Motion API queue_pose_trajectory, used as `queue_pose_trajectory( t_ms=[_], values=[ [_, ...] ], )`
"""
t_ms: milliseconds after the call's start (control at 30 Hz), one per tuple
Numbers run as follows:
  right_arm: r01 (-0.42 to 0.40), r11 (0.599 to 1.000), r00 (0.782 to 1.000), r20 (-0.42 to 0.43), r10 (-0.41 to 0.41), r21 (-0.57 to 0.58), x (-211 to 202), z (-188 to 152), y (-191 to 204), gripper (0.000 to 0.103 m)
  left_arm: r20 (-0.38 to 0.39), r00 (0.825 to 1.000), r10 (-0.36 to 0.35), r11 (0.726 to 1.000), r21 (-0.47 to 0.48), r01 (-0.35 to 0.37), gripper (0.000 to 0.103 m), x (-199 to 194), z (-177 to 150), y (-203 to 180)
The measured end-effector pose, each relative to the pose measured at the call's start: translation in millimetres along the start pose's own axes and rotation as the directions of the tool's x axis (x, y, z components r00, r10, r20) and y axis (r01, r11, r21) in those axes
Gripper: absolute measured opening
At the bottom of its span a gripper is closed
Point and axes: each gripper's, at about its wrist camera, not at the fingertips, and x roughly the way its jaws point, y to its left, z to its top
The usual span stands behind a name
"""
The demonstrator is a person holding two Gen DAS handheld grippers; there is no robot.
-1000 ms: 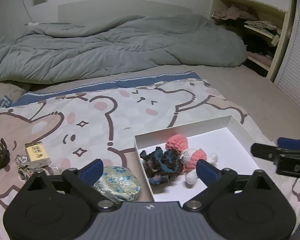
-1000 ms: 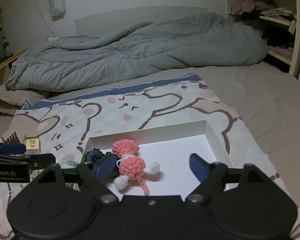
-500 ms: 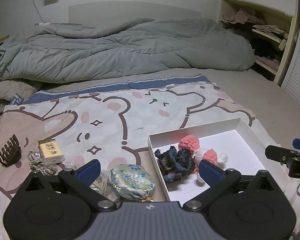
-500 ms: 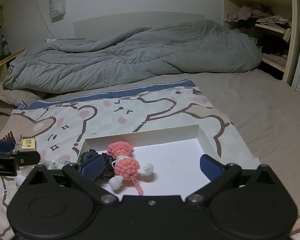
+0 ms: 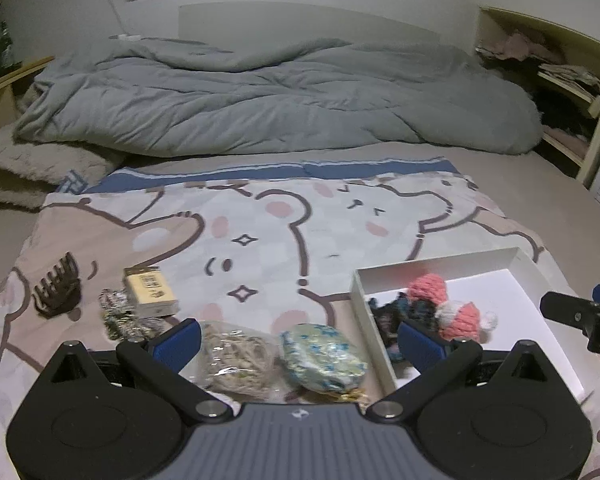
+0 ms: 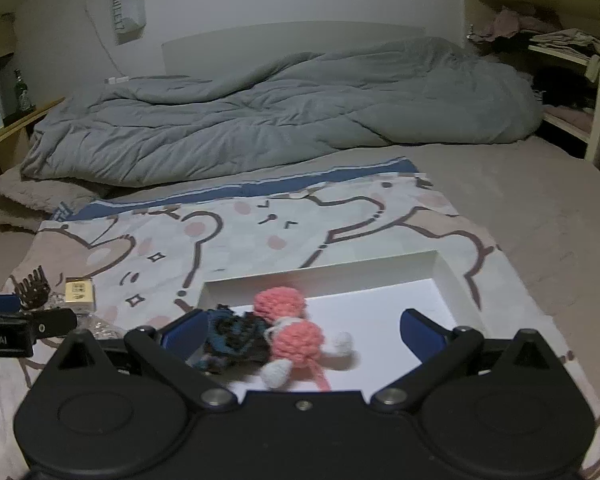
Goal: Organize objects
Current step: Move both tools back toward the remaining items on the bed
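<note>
A white box (image 5: 528,272) (image 6: 444,276) lies on the cartoon blanket and holds a pink crocheted doll (image 6: 300,336) (image 5: 456,312) and a dark blue knitted piece (image 6: 236,336). My right gripper (image 6: 304,330) hovers wide open over both, touching neither. My left gripper (image 5: 300,340) is open above a floral pouch (image 5: 324,360) and a clear bag of strands (image 5: 236,356), left of the box. Further left lie a small yellow box (image 5: 150,290), a glittery bundle (image 5: 118,314) and a dark claw hair clip (image 5: 58,292).
A rumpled grey duvet (image 5: 260,96) covers the far half of the bed. Shelves (image 5: 560,80) with clothes stand at the right. The cartoon blanket (image 5: 280,220) lies flat between the duvet and the objects. A wooden ledge (image 6: 16,120) runs along the left.
My right gripper's jaws spread wider and drew back from the doll. My left gripper shifted left from the box to over the pouch and the bag of strands.
</note>
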Motion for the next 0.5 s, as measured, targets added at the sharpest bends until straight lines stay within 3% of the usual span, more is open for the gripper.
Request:
queue_pose_trajectory(
  t_ms=[500],
  values=[
    [-0.117, 0.99, 0.993, -0.011, 0.117, -0.073, 9, 2, 67, 0.103, 0.029, 0.996, 0.087, 0.995, -0.056, -0.085, 0.103, -24, -4, 60]
  ],
)
